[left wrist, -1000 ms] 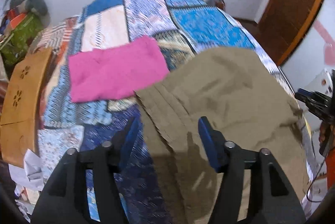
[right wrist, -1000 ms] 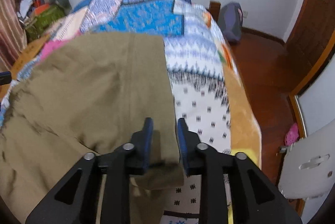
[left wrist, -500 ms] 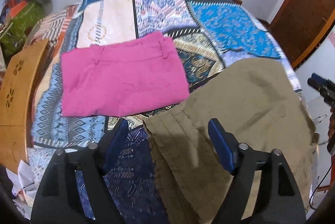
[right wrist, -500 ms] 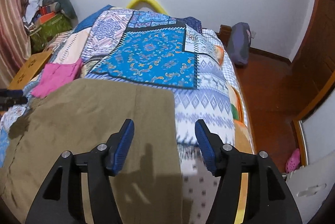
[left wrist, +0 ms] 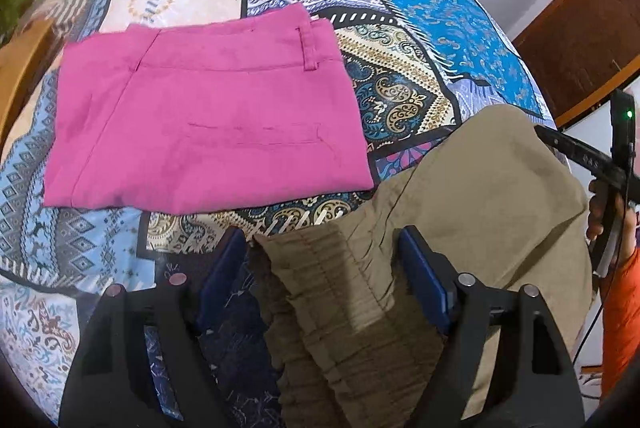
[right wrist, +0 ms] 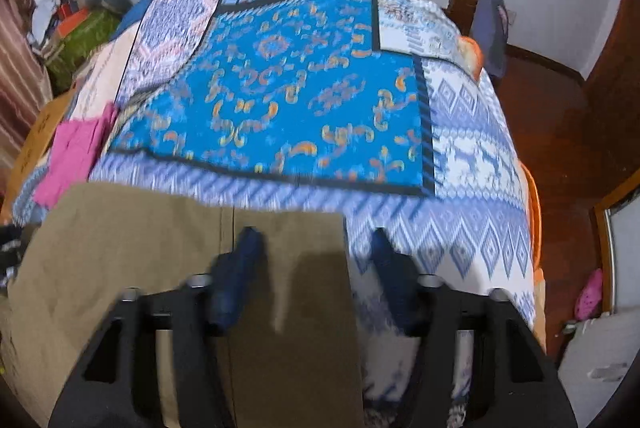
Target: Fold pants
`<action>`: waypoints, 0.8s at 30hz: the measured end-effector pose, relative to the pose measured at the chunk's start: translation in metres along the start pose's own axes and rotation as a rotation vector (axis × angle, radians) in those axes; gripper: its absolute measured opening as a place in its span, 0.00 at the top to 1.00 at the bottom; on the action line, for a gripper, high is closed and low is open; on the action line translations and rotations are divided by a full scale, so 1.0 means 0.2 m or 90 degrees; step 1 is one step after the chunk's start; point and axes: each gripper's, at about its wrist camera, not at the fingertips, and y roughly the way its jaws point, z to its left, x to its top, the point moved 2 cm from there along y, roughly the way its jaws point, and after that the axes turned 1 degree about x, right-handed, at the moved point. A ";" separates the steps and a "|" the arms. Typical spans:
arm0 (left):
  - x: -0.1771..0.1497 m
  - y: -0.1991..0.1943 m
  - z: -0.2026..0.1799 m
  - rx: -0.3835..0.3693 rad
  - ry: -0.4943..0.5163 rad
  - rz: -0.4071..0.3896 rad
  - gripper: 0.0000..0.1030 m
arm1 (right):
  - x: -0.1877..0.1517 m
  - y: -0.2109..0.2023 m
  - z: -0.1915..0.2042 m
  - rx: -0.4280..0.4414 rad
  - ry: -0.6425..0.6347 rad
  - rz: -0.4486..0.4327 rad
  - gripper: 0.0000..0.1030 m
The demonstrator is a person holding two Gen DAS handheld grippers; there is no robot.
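Two tools hang released over the bed (right wrist: 472,132): the left tool (left wrist: 320,260) straddles the gathered waistband of the olive pants (left wrist: 480,196) at lower centre, the right tool (right wrist: 316,248) their far corner. Folded pink pants (left wrist: 200,124) lie upper left, just beside them.

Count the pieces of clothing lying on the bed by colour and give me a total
Pink: 1, the folded pink pants lying flat on the patchwork bedspread.
Olive-brown: 1, the khaki pants at the near edge, between the open left gripper and the open right gripper.
Total: 2
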 end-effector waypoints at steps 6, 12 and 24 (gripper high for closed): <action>-0.01 -0.05 -0.07 0.047 0.068 -0.026 0.41 | -0.03 -0.02 0.05 -0.049 -0.052 -0.014 0.91; -0.01 -0.14 -0.16 0.141 0.127 -0.066 0.49 | 0.00 -0.14 0.08 -0.109 -0.075 -0.076 0.97; 0.06 -0.55 -0.26 0.158 0.122 -0.174 0.50 | 0.07 -0.61 0.12 -0.115 -0.022 -0.199 0.97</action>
